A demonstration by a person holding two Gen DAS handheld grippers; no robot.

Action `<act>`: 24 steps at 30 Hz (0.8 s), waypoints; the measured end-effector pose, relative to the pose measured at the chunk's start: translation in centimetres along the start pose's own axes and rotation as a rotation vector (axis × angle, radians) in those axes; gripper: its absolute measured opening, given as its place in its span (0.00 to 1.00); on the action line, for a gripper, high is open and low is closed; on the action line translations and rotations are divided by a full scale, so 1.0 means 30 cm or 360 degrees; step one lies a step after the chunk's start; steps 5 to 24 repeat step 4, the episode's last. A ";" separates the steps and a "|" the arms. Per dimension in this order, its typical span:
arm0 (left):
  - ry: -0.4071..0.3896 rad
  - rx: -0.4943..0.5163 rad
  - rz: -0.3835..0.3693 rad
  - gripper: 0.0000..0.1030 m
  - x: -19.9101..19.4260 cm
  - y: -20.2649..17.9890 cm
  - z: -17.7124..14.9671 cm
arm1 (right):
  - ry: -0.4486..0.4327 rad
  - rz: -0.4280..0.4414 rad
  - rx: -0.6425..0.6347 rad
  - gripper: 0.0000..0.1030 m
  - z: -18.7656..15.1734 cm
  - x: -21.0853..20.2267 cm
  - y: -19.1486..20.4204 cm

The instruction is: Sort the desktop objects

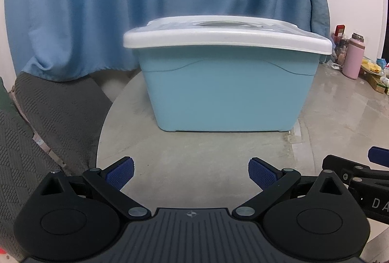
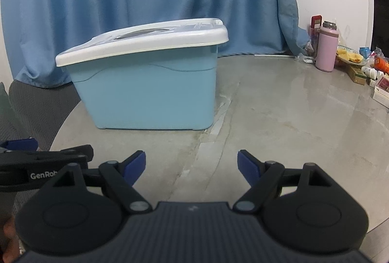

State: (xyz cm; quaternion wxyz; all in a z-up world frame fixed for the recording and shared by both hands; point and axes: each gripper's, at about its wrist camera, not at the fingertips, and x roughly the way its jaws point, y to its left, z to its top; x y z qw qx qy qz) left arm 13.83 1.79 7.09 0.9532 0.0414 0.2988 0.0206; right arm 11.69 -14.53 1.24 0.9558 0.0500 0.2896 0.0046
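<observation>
Left wrist view looks straight at a light blue storage box (image 1: 226,93) with a white lid (image 1: 226,38) seated on it, standing toward the far left part of the grey bench (image 1: 206,161), near its rounded left edge and in front of a blue curtain (image 1: 97,8). The left hand-held gripper (image 1: 190,172) is spread wide over bare bench, holding nothing; the right hand-held gripper (image 2: 192,165) is likewise wide and empty, just beside it toward the near edge.

The lid covers the box, so its contents cannot be seen. The loose objects to be sorted appear to be the clutter at the far right corner: a pink bottle (image 2: 327,49), a plate of yellow food (image 2: 350,55), small white bottles (image 2: 370,72) and cartons (image 2: 381,90), packed touching or nearly so.

Risks, as I judge them: nothing can go into the box until the lid comes off, and lifting by one edge alone could tilt the lid or drag the box toward the rounded left edge, where it might slip off onto the grey chair (image 1: 48,117). Reaching into the crowded corner with wide jaws could knock the upright pink bottle over or scatter the small bottles beside it.
</observation>
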 end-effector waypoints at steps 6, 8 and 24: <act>0.0005 -0.0002 0.0001 0.99 0.000 -0.002 -0.002 | 0.0011 0.0000 0.0000 0.80 -0.002 0.003 -0.001; 0.0005 -0.0002 0.0001 0.99 0.000 -0.002 -0.002 | 0.0011 0.0000 0.0000 0.80 -0.002 0.003 -0.001; 0.0005 -0.0002 0.0001 0.99 0.000 -0.002 -0.002 | 0.0011 0.0000 0.0000 0.80 -0.002 0.003 -0.001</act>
